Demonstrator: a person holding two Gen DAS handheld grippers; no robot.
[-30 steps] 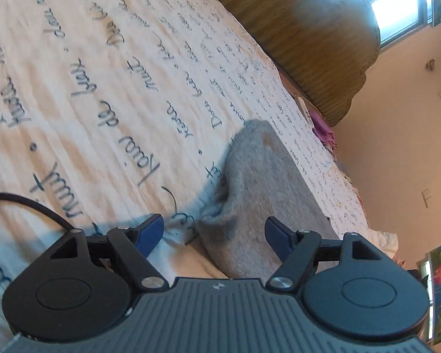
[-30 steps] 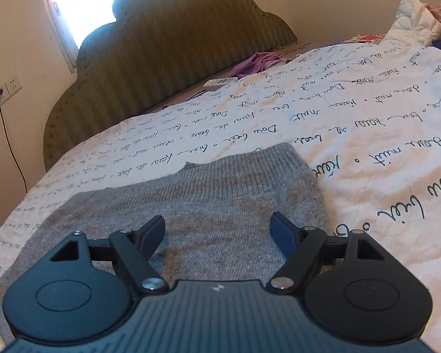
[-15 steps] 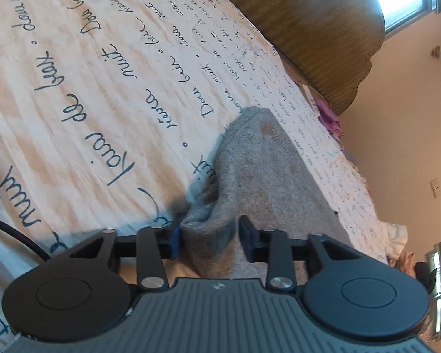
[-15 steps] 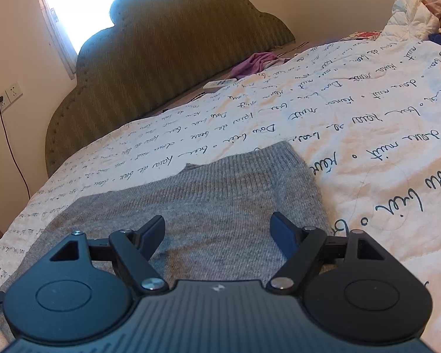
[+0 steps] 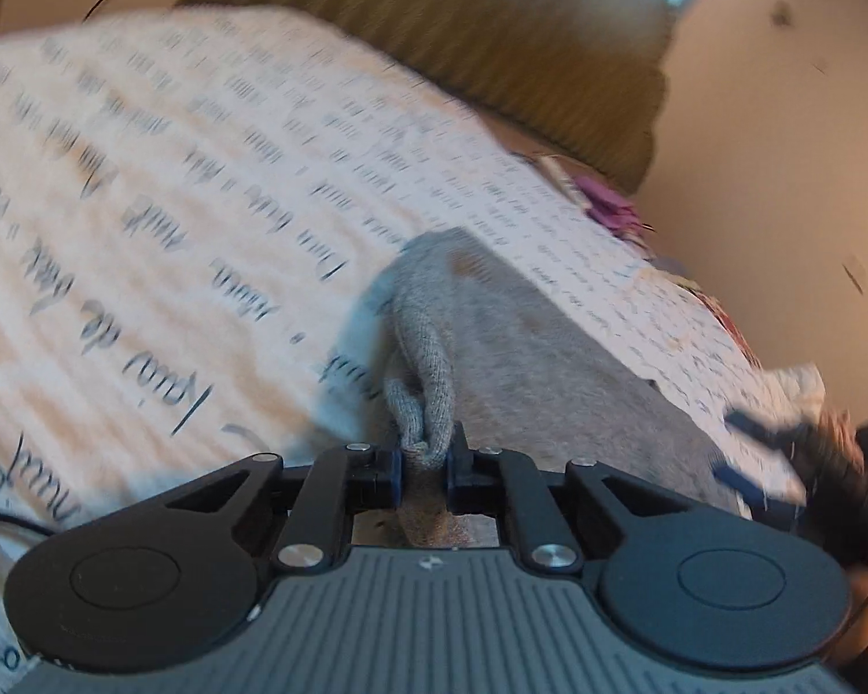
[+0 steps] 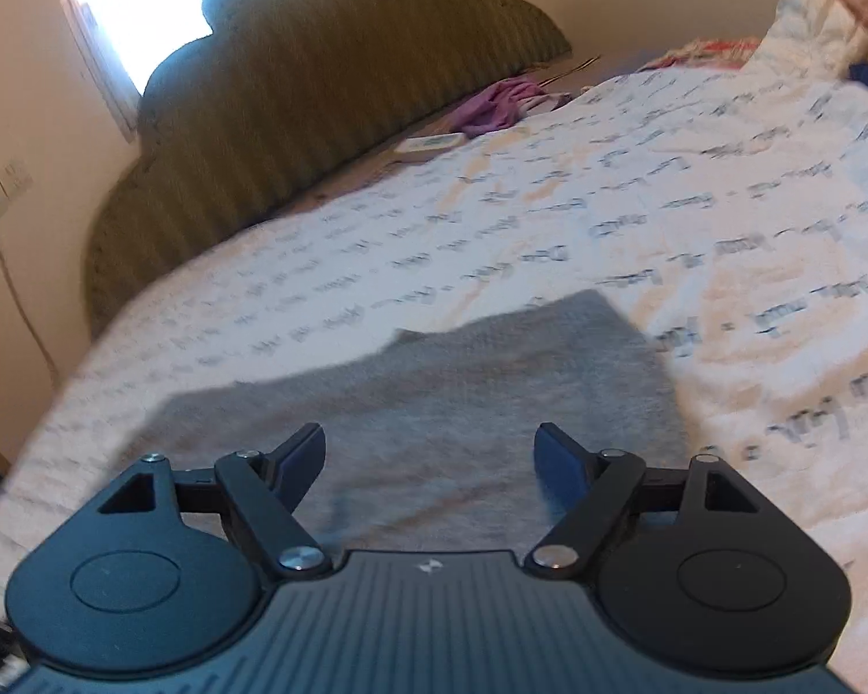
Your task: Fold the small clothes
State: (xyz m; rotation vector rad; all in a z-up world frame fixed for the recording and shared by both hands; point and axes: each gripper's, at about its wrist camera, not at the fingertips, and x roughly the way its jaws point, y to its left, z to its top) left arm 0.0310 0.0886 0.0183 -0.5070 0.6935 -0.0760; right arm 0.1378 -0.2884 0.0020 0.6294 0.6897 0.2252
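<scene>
Landmark: a grey knitted garment (image 6: 492, 405) lying on a bed, on a white bedspread (image 6: 694, 220) printed with dark handwriting.

My left gripper (image 5: 425, 460): its jaws are closing on a bunched edge of the grey knitted garment (image 5: 521, 358); the fabric is pinched between the blue pads and stands up in a gathered ridge just ahead of them.

My right gripper (image 6: 431, 454): its jaws stand wide apart over the near part of the garment, with nothing between the pads; whether the tips touch the knit I cannot tell.

Garment: in the right wrist view it lies mostly flat, its far corner pointing toward the headboard (image 6: 318, 133).

Beyond the garment: a scalloped olive-green padded headboard against a cream wall, a bright window (image 6: 139, 6) above it.

Past the garment's far corner: a purple cloth (image 6: 497, 107) near the headboard, a flat pale object (image 6: 431, 143) just beside it.

Sharpness: both views are blurred, so the writing is unreadable.
</scene>
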